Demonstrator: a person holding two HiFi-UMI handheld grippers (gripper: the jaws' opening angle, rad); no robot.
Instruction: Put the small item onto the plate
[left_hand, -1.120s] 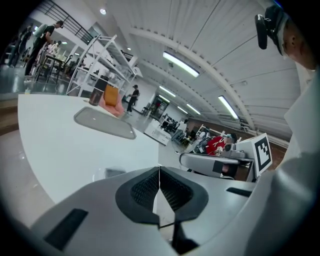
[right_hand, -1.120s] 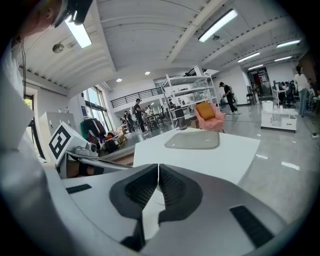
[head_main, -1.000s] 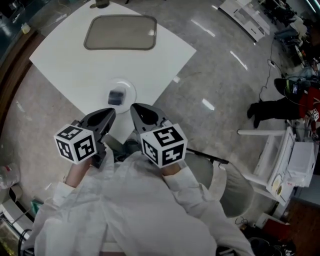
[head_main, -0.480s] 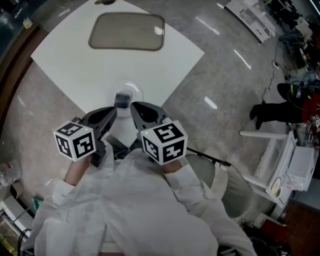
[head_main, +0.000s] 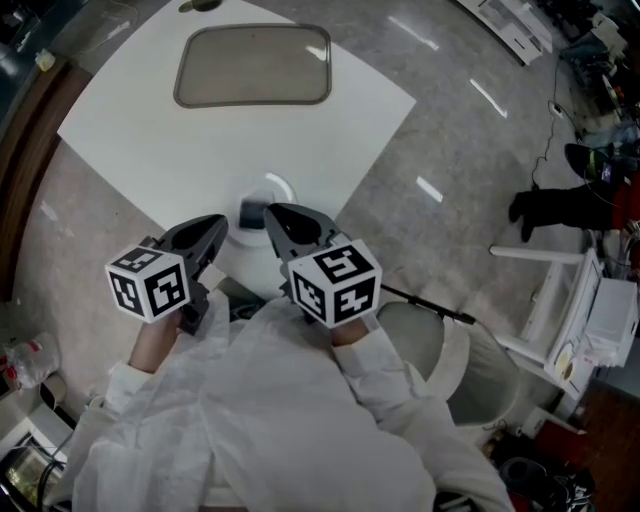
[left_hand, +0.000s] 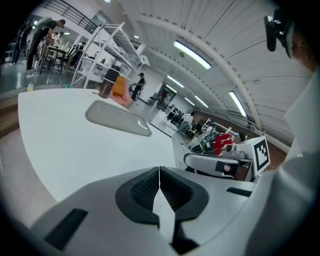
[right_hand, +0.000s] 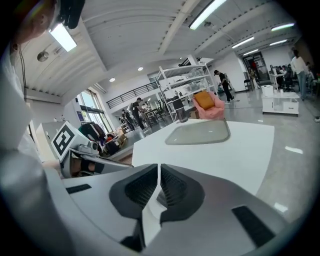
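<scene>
A small dark item (head_main: 251, 213) lies on a little white plate (head_main: 281, 186) near the near corner of the white table (head_main: 200, 140). In the head view my left gripper (head_main: 216, 226) hangs just left of the plate, and my right gripper (head_main: 271, 211) has its tip over the plate's near edge beside the item. Both hold nothing. The left gripper (left_hand: 159, 172) shows its pads pressed together in its own view, and so does the right gripper (right_hand: 159, 170). Neither gripper view shows the plate or the item.
A shallow grey tray (head_main: 253, 65) lies at the table's far side, also seen as the tray (left_hand: 117, 118) and the tray (right_hand: 197, 132). A grey chair seat (head_main: 440, 350) is right of me. Further right stand a white rack (head_main: 565, 310) and a person (head_main: 560, 205).
Both grippers have moved forward toward the plate. The right tip, short of the plate before, now overlaps its near edge beside the item. Both stay shut.
</scene>
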